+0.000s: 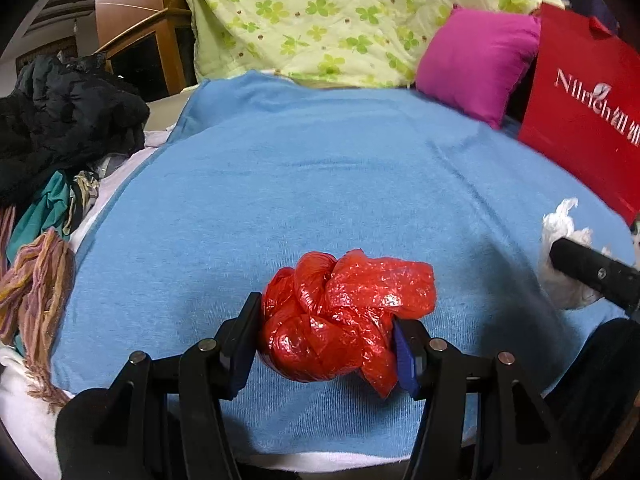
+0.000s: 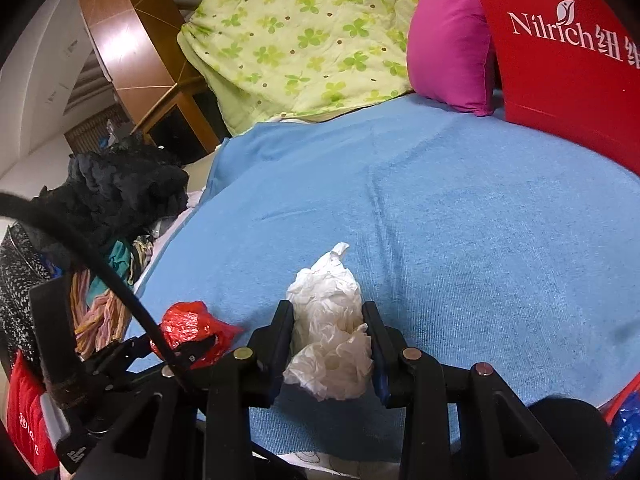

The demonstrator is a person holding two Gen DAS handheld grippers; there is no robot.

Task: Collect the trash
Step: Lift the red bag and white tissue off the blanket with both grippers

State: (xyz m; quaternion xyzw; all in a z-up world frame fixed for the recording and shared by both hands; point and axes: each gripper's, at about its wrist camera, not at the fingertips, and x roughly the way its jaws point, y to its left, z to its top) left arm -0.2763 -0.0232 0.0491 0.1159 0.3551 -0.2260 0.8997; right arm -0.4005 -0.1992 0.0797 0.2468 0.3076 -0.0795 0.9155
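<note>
Left gripper (image 1: 326,336) is clamping the red plastic wad (image 1: 344,316) across its middle; right gripper (image 2: 328,340) is squeezing the white tissue (image 2: 328,336), both over the blue bed cover (image 1: 320,168). Both items are probably handling light, soft and compressible; the plastic is likely slipping easily.

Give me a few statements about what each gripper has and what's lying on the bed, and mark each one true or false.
1. The left gripper is shut on the crumpled red plastic bag. True.
2. The right gripper is empty. False: it is clamped on the wad of white tissue.
3. The blue blanket covers the bed under both grippers. True.
4. The pink pillow lies on the pile of dark clothes. False: it leans by the red paper bag, across the bed from the dark clothes.
5. The red paper bag carries white lettering. True.
</note>
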